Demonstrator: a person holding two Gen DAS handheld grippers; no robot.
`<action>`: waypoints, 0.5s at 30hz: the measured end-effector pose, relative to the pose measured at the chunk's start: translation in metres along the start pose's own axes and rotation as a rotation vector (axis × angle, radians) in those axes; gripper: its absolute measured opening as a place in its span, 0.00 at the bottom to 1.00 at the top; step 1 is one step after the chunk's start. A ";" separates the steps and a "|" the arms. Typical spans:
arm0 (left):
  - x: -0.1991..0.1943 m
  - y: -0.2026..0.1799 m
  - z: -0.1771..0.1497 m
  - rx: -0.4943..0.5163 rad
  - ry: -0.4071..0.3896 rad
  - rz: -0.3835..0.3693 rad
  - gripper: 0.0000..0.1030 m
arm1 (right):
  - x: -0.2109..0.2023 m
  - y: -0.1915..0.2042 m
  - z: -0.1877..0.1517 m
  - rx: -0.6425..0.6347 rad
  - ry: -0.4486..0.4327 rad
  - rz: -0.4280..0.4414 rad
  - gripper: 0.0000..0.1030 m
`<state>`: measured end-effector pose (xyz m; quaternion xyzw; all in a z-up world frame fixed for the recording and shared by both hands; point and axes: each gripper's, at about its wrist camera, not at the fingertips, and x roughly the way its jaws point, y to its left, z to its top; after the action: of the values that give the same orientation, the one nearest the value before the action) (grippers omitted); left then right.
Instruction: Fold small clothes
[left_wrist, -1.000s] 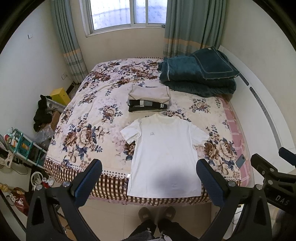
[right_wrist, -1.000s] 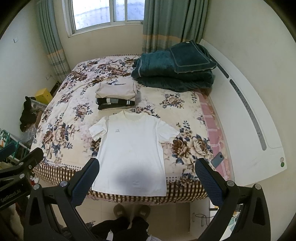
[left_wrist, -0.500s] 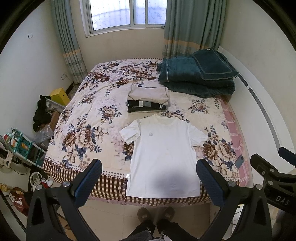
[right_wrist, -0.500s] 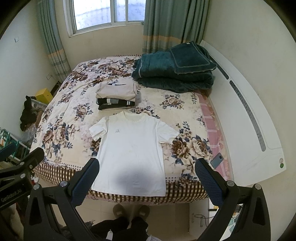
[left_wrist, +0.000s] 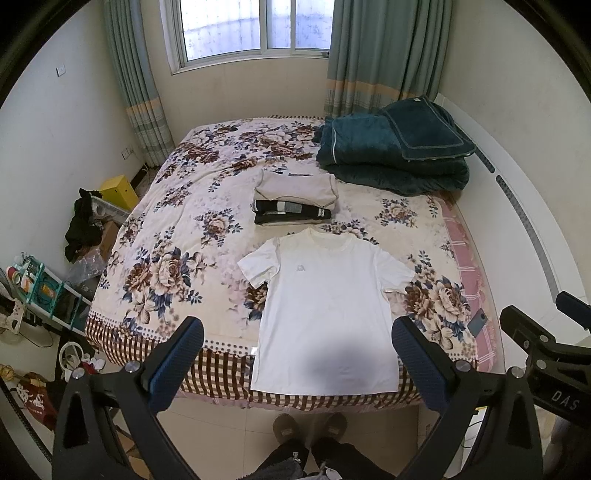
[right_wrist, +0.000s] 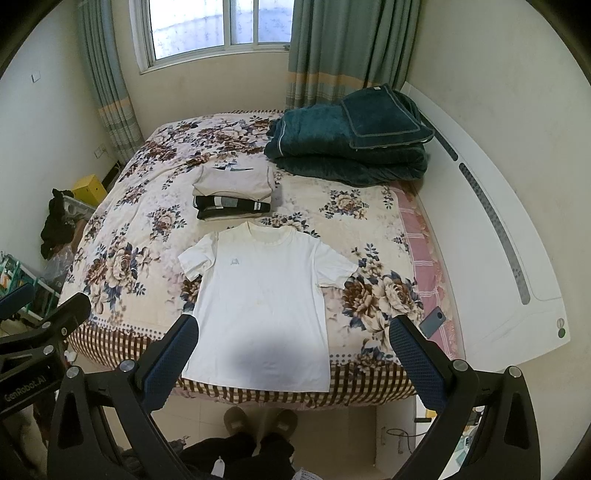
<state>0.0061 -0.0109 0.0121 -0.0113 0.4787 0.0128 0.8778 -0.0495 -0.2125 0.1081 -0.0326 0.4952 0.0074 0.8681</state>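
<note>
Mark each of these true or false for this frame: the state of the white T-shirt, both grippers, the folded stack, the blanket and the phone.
1. The white T-shirt lies spread flat on the bed, hem at the foot edge. True.
2. The left gripper is shut on a sleeve. False: its jaws stand wide open, above the shirt, holding nothing.
3. The right gripper is open and empty. True.
4. The folded clothes stack lies on top of the T-shirt. False: it sits beyond the collar, apart from it.
5. The teal blanket is folded at the far right of the bed. True.
6. The phone rests on the T-shirt. False: it lies by the bed's right edge.
</note>
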 end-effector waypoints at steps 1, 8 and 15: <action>0.000 -0.002 0.001 0.000 0.000 0.001 1.00 | 0.000 0.000 0.000 -0.002 0.001 -0.001 1.00; -0.001 0.000 0.000 -0.002 -0.002 -0.001 1.00 | 0.000 0.001 0.000 -0.002 -0.001 -0.001 1.00; -0.002 -0.002 0.007 -0.002 -0.008 -0.002 1.00 | -0.002 0.002 0.000 -0.001 -0.001 -0.001 1.00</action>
<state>0.0110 -0.0123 0.0180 -0.0127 0.4753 0.0127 0.8796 -0.0504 -0.2109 0.1095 -0.0330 0.4945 0.0072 0.8685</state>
